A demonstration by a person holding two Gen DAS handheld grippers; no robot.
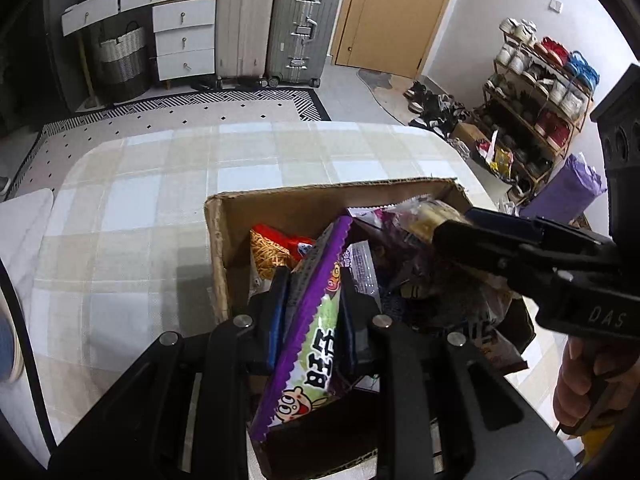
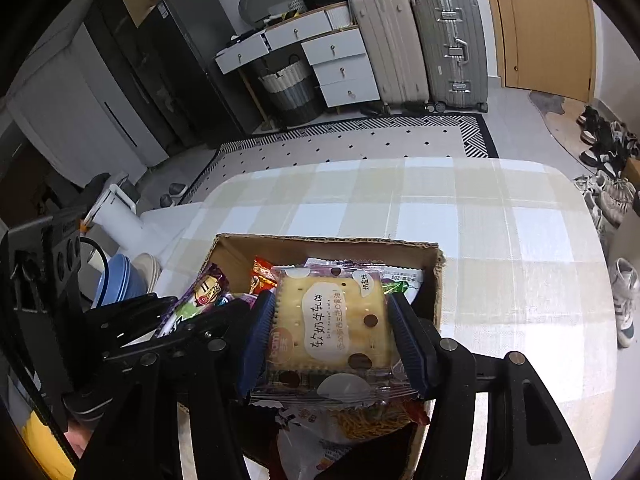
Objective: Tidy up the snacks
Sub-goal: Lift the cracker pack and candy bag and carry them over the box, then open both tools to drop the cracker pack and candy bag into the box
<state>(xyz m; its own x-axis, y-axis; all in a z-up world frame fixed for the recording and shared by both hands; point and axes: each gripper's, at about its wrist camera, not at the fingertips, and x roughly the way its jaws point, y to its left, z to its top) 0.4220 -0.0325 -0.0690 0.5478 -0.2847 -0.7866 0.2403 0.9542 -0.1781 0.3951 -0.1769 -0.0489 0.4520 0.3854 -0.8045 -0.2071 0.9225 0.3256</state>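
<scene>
A cardboard box (image 1: 280, 204) full of snack packets stands on the checked tablecloth; it also shows in the right wrist view (image 2: 438, 280). My left gripper (image 1: 314, 284) is shut on a purple-edged candy packet (image 1: 316, 332) and holds it over the box. My right gripper (image 2: 330, 312) is shut on a clear-wrapped cracker packet (image 2: 332, 320) above the box; it also enters the left wrist view (image 1: 448, 228) from the right. A red and orange noodle snack bag (image 1: 272, 252) lies in the box.
The table (image 1: 160, 200) carries the box near its front. Blue bowls (image 2: 120, 280) sit off the table's left edge. Suitcases (image 1: 276, 24), drawers (image 1: 180, 28) and a shoe rack (image 1: 540, 92) stand beyond on the floor.
</scene>
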